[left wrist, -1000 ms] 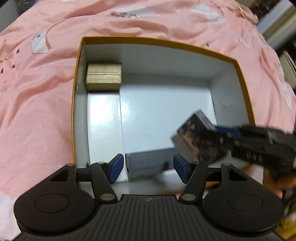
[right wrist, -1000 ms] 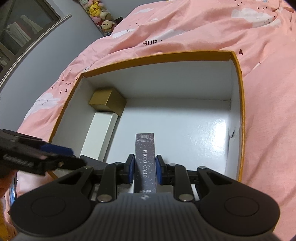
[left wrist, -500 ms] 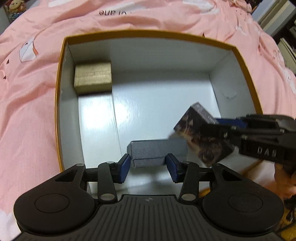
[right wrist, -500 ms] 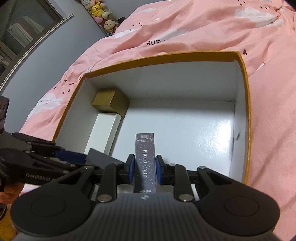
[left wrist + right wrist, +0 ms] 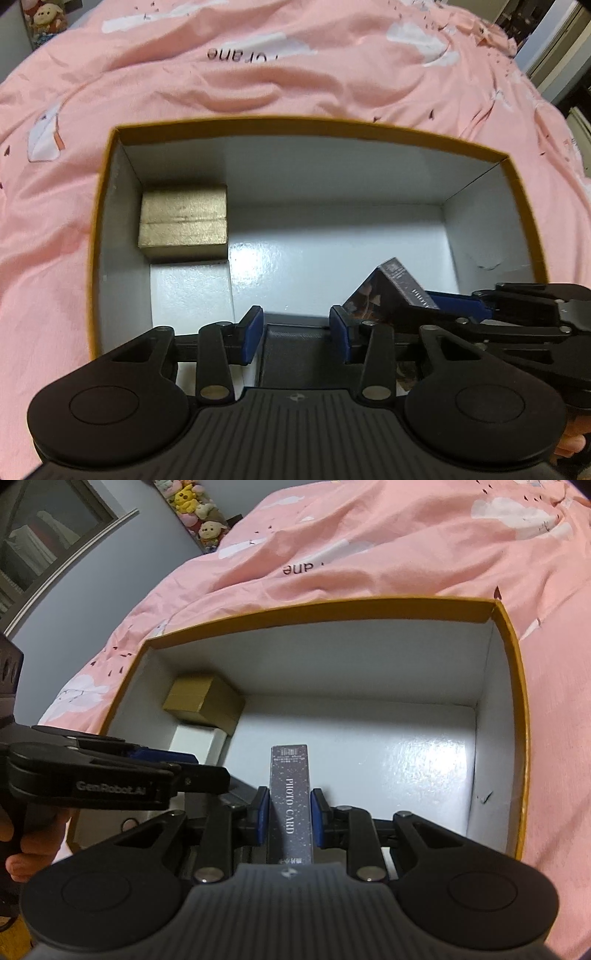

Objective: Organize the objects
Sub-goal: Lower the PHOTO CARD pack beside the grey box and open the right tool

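Note:
An open box with an orange rim (image 5: pixel 295 123) (image 5: pixel 515 686) and white inside lies on a pink bedsheet. A gold box (image 5: pixel 183 220) (image 5: pixel 205 701) sits in its far left corner, with a white box (image 5: pixel 190 291) (image 5: pixel 197 738) in front of it. My left gripper (image 5: pixel 296 334) is shut on a grey box (image 5: pixel 295 350) at the near left of the orange box. My right gripper (image 5: pixel 286 818) is shut on a dark photo card box (image 5: pixel 290 797) (image 5: pixel 388 295), held over the near side of the orange box, just right of the left gripper.
The pink bedsheet (image 5: pixel 258 74) surrounds the box on all sides. Plush toys (image 5: pixel 195 506) sit by a grey wall at the far left. The right half of the box floor (image 5: pixel 388 753) is bare white.
My left gripper has closed on the grey box and drawn it toward the box's near edge. My right gripper still holds the photo card box, a little lower and nearer.

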`<control>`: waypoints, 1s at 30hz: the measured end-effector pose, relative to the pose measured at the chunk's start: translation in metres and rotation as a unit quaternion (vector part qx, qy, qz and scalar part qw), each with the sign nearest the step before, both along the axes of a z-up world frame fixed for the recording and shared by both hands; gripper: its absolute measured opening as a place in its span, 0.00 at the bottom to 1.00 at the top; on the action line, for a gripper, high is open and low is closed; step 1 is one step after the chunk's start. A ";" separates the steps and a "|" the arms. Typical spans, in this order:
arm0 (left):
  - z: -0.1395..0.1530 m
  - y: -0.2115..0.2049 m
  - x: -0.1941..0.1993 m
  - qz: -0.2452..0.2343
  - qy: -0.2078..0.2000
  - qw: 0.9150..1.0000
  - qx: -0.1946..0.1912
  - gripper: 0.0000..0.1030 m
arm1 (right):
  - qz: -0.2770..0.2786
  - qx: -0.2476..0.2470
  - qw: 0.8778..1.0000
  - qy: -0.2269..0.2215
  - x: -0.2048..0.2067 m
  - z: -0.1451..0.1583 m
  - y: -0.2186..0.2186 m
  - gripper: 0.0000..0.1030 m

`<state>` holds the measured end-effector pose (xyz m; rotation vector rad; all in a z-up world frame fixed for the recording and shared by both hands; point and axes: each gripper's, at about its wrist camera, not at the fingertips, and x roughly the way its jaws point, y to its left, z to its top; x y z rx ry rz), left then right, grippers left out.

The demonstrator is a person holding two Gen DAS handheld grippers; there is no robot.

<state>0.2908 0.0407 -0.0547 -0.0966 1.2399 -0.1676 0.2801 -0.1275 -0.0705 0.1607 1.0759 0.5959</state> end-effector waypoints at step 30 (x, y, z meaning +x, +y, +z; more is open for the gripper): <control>-0.039 -0.021 -0.011 -0.069 0.018 0.994 0.085 0.37 | 0.001 0.028 0.993 0.112 -0.010 -0.025 -0.004 0.24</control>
